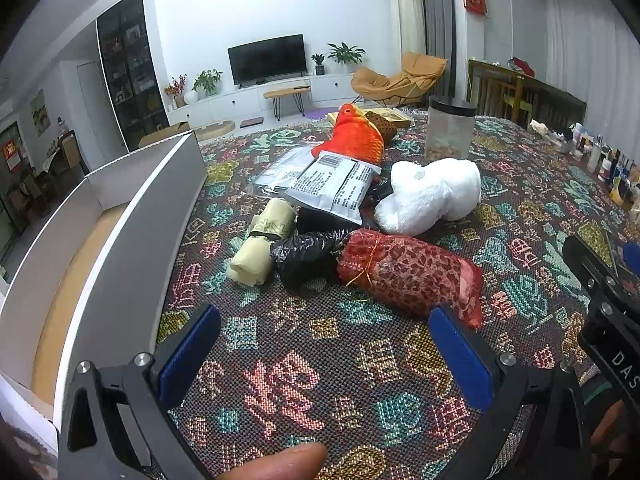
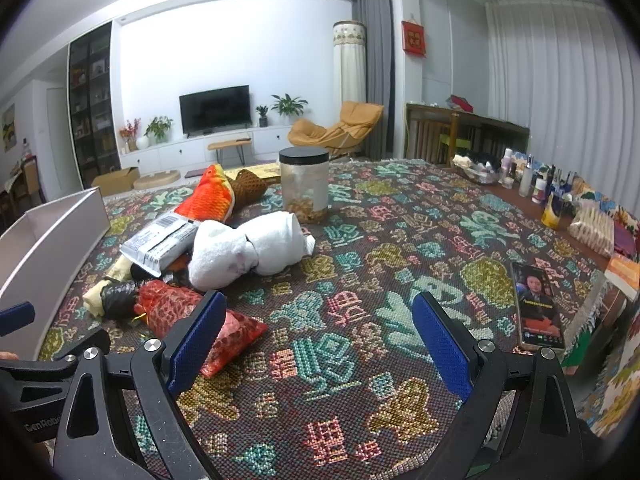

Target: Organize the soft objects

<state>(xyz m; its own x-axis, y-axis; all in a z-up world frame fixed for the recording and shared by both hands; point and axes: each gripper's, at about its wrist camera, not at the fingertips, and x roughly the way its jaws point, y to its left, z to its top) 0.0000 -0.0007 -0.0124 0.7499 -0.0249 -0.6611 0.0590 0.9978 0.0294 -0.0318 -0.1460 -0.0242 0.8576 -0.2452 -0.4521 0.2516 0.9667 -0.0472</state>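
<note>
One red mesh pouch (image 1: 412, 274), beyond wide left hand-held gripper (image 1: 324, 356)

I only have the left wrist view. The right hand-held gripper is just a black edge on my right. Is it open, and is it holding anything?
Observer: The right hand-held gripper is open with nothing between its pads, only the patterned cloth beneath.
Operator: Is anything lying to its right?
Observer: Yes, a phone with its screen lit, flat on the cloth near the fringed edge.
Operator: Which soft item is closest to it?
Observer: The red mesh pouch. Its end shows just behind the gripper's left finger.
</note>
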